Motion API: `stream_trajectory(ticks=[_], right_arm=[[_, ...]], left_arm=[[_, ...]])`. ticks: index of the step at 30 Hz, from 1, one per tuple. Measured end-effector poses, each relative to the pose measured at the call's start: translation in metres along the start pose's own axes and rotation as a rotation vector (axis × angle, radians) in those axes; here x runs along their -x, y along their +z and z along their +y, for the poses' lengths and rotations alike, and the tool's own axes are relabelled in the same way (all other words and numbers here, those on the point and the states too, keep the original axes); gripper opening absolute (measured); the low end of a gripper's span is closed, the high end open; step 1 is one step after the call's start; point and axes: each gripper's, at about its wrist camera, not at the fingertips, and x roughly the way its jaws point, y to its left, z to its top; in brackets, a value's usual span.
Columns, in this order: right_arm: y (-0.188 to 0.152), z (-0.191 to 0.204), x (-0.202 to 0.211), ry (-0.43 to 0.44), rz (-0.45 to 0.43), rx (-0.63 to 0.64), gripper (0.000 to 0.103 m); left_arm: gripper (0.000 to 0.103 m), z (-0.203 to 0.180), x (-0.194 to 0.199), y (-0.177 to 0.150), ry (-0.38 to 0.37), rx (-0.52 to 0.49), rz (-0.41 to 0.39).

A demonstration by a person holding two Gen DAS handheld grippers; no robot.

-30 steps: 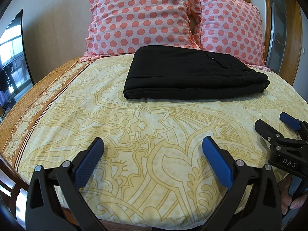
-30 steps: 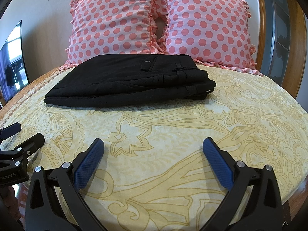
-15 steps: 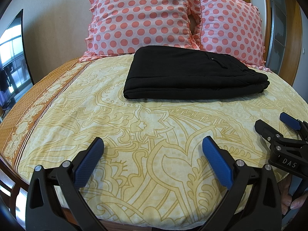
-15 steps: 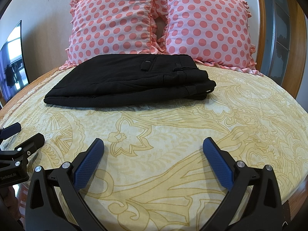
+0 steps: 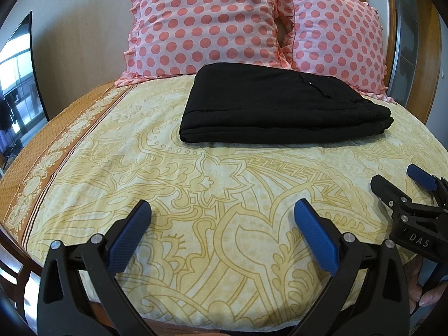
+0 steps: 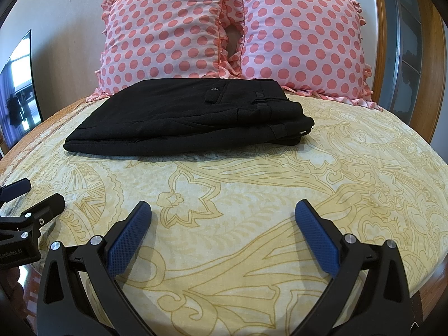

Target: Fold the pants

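Black pants [image 5: 280, 109] lie folded in a flat rectangular stack on the yellow patterned bedspread [image 5: 196, 184], just in front of the pillows; they also show in the right wrist view [image 6: 190, 117], waistband at the right. My left gripper [image 5: 222, 210] is open and empty, low over the near part of the bed, well short of the pants. My right gripper [image 6: 223, 210] is open and empty too, beside the left one. Each gripper shows at the edge of the other's view: the right gripper [image 5: 403, 179] and the left gripper [image 6: 25, 193].
Two pink polka-dot pillows [image 5: 212, 25] [image 6: 302, 39] stand against the wall behind the pants. An orange border strip [image 5: 56, 134] runs along the bed's left side. A dark TV screen [image 5: 16, 84] is at the left, a wooden frame [image 6: 431, 56] at the right.
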Motion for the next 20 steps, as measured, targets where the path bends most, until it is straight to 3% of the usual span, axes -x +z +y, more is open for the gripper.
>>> stream_trajectory(ticks=[20], right_arm=[[0.0000, -0.0008, -0.0001, 0.001, 0.000, 0.001, 0.102]], left_arm=[[0.101, -0.0004, -0.0013, 0.0007, -0.001, -0.001, -0.005]])
